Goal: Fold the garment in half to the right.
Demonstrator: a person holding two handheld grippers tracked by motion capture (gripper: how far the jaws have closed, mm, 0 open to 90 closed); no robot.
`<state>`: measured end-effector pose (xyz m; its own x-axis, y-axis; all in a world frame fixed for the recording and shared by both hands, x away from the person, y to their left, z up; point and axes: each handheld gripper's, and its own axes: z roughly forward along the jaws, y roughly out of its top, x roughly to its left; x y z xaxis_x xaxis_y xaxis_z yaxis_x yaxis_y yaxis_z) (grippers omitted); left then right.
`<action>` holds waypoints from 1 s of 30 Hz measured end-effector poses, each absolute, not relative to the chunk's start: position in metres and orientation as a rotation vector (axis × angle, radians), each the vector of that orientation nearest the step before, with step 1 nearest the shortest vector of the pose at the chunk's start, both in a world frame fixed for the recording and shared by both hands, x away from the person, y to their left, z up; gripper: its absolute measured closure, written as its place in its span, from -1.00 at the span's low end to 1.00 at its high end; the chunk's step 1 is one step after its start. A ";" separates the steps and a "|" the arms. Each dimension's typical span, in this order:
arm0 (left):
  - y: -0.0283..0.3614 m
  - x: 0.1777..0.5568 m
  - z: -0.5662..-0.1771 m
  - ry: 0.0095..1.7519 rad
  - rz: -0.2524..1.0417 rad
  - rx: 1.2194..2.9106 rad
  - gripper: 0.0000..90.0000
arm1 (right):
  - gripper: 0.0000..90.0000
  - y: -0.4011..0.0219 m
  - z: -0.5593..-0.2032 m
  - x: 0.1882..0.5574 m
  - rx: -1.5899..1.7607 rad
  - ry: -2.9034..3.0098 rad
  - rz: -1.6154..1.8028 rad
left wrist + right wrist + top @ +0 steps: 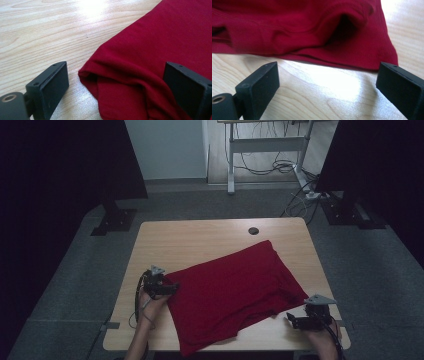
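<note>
I note both grippers gaping: left gripper point(172, 287) astride the red cloth's point(232, 287) corner, right gripper point(291, 319) just short of its edge, on the table point(200, 235).

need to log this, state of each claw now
left claw: open, around the cloth corner, not shut on it
right claw: open, holding nothing, short of the cloth

A light wooden table point(200, 237) with a wavy grain and a bright shine on top. A small round dark hole point(254, 230) near the far edge of the table. Grey carpet floor point(380, 270) all around. Black curtains point(55, 165) hanging at the far left and the far right, on black stands point(114, 218). A white wall point(167, 147) behind. Farther back, a grey desk frame point(265, 142) with loose cables point(282, 167) lying under it.
</note>
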<state>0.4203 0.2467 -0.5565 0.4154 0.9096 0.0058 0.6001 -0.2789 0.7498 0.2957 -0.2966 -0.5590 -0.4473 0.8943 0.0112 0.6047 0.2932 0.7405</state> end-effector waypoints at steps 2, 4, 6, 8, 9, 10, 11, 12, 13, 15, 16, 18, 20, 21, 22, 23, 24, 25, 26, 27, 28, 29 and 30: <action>0.247 0.420 -0.557 1.277 0.583 1.993 -0.84 | -0.89 -0.297 -0.559 0.296 1.343 2.161 0.966; 0.247 0.420 -0.557 1.279 0.584 1.991 -0.84 | -0.89 -0.297 -0.559 0.296 1.343 2.161 0.966; 0.247 0.420 -0.557 1.280 0.585 1.991 -0.84 | -0.89 -0.289 -0.552 0.296 1.310 2.173 0.996; 0.247 0.420 -0.557 1.280 0.585 1.991 -0.84 | -0.89 -0.282 -0.549 0.295 1.291 2.184 1.019; 0.247 0.420 -0.557 1.280 0.586 1.991 -0.84 | -0.90 -0.282 -0.549 0.295 1.291 2.184 1.019; 0.247 0.420 -0.557 1.280 0.586 1.992 -0.84 | -0.90 -0.274 -0.547 0.296 1.266 2.206 1.044; 0.247 0.420 -0.557 1.280 0.586 1.992 -0.84 | -0.90 -0.274 -0.547 0.296 1.266 2.206 1.044; 0.247 0.419 -0.557 1.280 0.586 1.992 -0.84 | -0.91 -0.270 -0.547 0.296 1.254 2.217 1.050; 0.247 0.419 -0.557 1.280 0.586 1.992 -0.84 | -0.91 -0.270 -0.547 0.296 1.254 2.217 1.050; 0.247 0.419 -0.557 1.281 0.587 1.991 -0.84 | -0.91 -0.263 -0.545 0.297 1.233 2.229 1.063; 0.247 0.419 -0.557 1.281 0.587 1.991 -0.84 | -0.91 -0.257 -0.544 0.299 1.213 2.239 1.083; 0.247 0.419 -0.557 1.281 0.586 1.992 -0.84 | -0.92 -0.257 -0.544 0.299 1.213 2.239 1.083; 0.247 0.419 -0.557 1.281 0.586 1.991 -0.84 | -0.92 -0.238 -0.539 0.301 1.155 2.266 1.121; 0.247 0.419 -0.557 1.281 0.586 1.991 -0.84 | -0.92 -0.238 -0.539 0.301 1.155 2.266 1.121; 0.247 0.419 -0.557 1.281 0.586 1.991 -0.84 | -0.92 -0.234 -0.538 0.302 1.143 2.274 1.127; 0.247 0.420 -0.557 1.281 0.586 1.991 -0.84 | -0.92 -0.234 -0.538 0.302 1.143 2.274 1.127; 0.247 0.420 -0.557 1.281 0.586 1.991 -0.84 | -0.92 -0.234 -0.538 0.302 1.143 2.274 1.127; 0.247 0.420 -0.557 1.281 0.586 1.992 -0.84 | -0.92 -0.221 -0.536 0.303 1.106 2.295 1.148; 0.247 0.420 -0.557 1.281 0.586 1.991 -0.84 | -0.92 -0.213 -0.535 0.305 1.083 2.309 1.158; 0.247 0.420 -0.557 1.282 0.586 1.991 -0.84 | -0.92 -0.207 -0.534 0.306 1.065 2.315 1.167; 0.247 0.420 -0.557 1.282 0.586 1.991 -0.84 | -0.92 -0.207 -0.534 0.306 1.065 2.315 1.167; 0.247 0.420 -0.557 1.282 0.586 1.991 -0.84 | -0.92 -0.203 -0.533 0.306 1.054 2.319 1.174; 0.247 0.420 -0.557 1.283 0.587 1.991 -0.84 | -0.92 -0.203 -0.533 0.306 1.054 2.319 1.174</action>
<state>0.4196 0.2469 -0.5567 0.4103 0.9119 0.0065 0.6014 -0.2760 0.7498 0.3060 -0.2033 -0.5332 -0.6696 0.7420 0.0323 0.4655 0.3853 0.7968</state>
